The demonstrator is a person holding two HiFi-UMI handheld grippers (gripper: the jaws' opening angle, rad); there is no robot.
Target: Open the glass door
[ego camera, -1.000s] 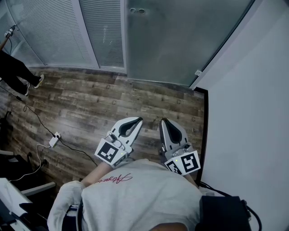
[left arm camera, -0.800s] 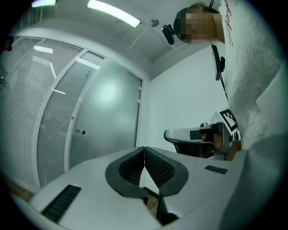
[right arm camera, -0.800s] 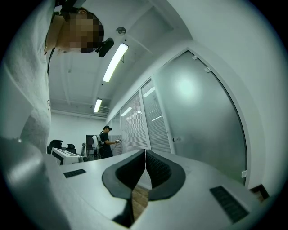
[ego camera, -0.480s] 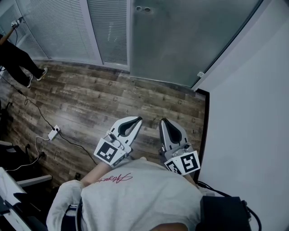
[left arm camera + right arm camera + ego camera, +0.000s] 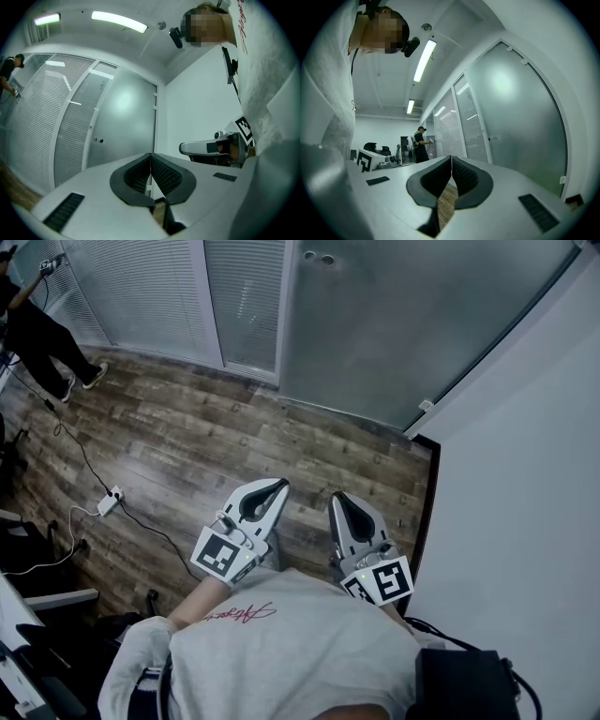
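One frosted glass door (image 5: pixel 394 324), apparently closed, meets wood-plank floor (image 5: pixel 187 456).

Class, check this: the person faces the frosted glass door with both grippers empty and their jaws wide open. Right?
No: the jaws are shut, not open. The left gripper and right gripper each show tips pressed together in their own gripper views. Both are empty, facing the frosted glass door.

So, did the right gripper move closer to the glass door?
No. The right gripper sits about as far from the glass door as a second ago; only the camera swung slightly.
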